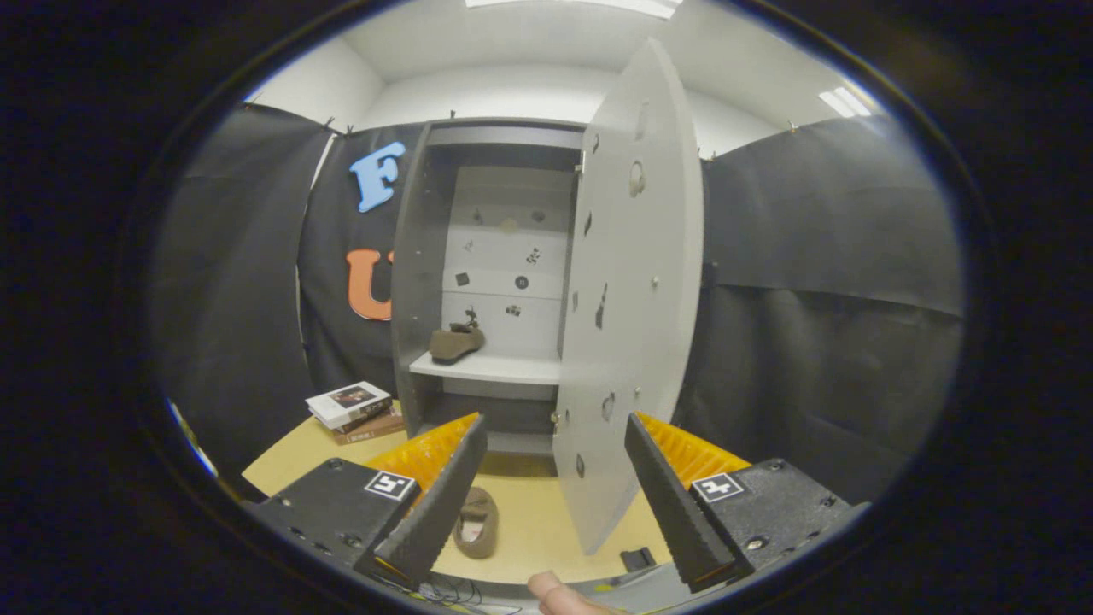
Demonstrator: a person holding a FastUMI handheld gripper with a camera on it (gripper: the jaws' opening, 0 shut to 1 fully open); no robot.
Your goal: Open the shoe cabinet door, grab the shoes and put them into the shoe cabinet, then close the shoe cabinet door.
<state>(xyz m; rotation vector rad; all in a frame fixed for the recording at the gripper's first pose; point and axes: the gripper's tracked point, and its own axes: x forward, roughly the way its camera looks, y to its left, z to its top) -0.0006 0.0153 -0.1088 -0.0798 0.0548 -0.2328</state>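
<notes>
The shoe cabinet (pixel 418 282) stands ahead with its door (pixel 632 282) swung open toward me, its lower edge reaching between my fingers. One brown shoe (pixel 457 342) rests on the white shelf (pixel 504 369) inside. A second brown shoe (pixel 476 521) lies on the tan table (pixel 538 521), just beside my left finger and in front of the cabinet. My gripper (pixel 555 431) hangs open above the table with nothing pressed between its fingers.
A stack of books (pixel 354 410) lies on the table left of the cabinet. Black cloth walls close in on both sides. A fingertip (pixel 555 594) shows below the fingers, near a small dark object (pixel 636 559) at the table's front edge.
</notes>
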